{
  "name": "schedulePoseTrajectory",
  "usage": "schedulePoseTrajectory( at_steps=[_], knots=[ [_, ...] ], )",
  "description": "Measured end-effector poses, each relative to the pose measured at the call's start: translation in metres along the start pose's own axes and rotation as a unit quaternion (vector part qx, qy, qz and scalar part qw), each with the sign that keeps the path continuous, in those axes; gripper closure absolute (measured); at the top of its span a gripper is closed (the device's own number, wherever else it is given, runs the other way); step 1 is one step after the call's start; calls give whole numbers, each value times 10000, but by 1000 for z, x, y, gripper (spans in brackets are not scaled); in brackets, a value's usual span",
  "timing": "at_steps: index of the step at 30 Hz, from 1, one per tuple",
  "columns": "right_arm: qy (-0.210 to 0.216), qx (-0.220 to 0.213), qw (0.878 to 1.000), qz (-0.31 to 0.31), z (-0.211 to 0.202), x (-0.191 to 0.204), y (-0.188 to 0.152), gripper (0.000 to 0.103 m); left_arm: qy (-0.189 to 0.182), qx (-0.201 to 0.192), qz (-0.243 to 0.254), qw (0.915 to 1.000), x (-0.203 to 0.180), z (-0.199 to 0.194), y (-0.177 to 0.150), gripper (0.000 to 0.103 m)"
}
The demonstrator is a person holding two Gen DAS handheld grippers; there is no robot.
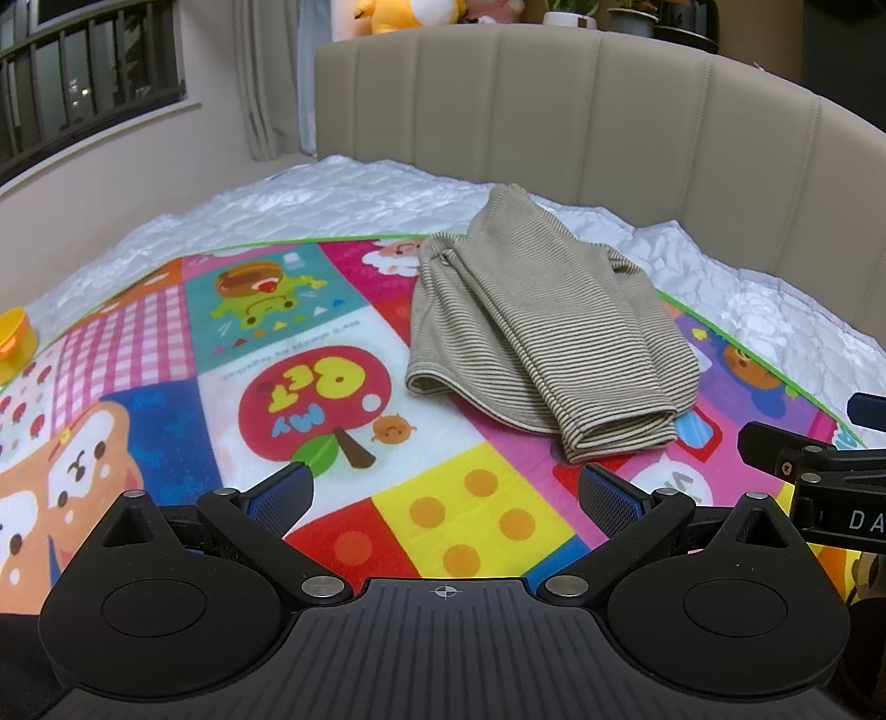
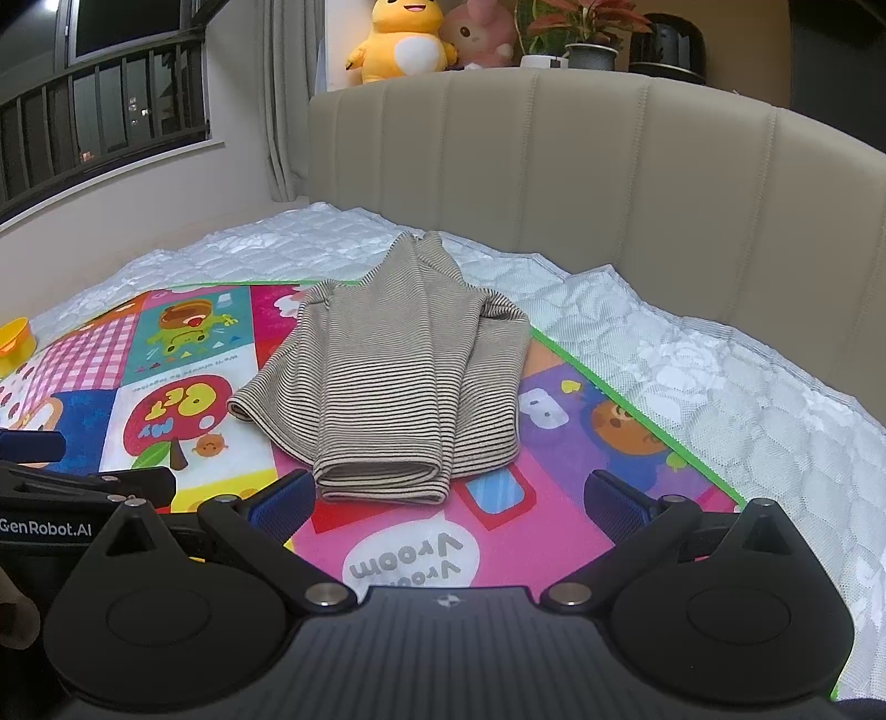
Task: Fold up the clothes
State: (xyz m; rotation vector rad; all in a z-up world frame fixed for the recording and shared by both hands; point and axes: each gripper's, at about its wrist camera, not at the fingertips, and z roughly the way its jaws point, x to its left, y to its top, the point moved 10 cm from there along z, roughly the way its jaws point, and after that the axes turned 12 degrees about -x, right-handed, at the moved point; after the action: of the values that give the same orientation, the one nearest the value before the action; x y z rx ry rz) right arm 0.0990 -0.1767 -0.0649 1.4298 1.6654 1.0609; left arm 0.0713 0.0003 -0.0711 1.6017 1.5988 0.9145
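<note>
A beige striped garment (image 1: pixel 531 327) lies partly folded on a colourful cartoon play mat (image 1: pixel 310 387) on the bed. In the right wrist view the garment (image 2: pixel 398 376) lies just ahead of my fingers, with its folded end nearest. My left gripper (image 1: pixel 443 493) is open and empty, hovering over the mat to the near left of the garment. My right gripper (image 2: pixel 448 498) is open and empty, just short of the garment's near edge. The right gripper's side shows at the right edge of the left wrist view (image 1: pixel 819 471).
A white quilted mattress (image 2: pixel 692 376) surrounds the mat. A beige padded headboard (image 2: pixel 554 166) stands behind. A yellow cup (image 1: pixel 14 343) sits at the mat's far left. Plush toys (image 2: pixel 398 44) and potted plants (image 2: pixel 587 33) sit above the headboard. A window is at the left.
</note>
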Motion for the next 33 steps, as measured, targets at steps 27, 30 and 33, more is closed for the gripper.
schedulePoseTrajectory(
  at_steps=[27,30,33],
  knots=[
    [61,-12,10000,-76,-1,3,0,0,3,8,-1,10000,0,-1,1,0],
    [58,-11,10000,-67,-1,3,0,0,6,6,1,10000,0,-1,1,0],
    [52,-1,10000,-77,-1,3,-1,0,4,-1,3,10000,0,-1,1,0]
  ],
)
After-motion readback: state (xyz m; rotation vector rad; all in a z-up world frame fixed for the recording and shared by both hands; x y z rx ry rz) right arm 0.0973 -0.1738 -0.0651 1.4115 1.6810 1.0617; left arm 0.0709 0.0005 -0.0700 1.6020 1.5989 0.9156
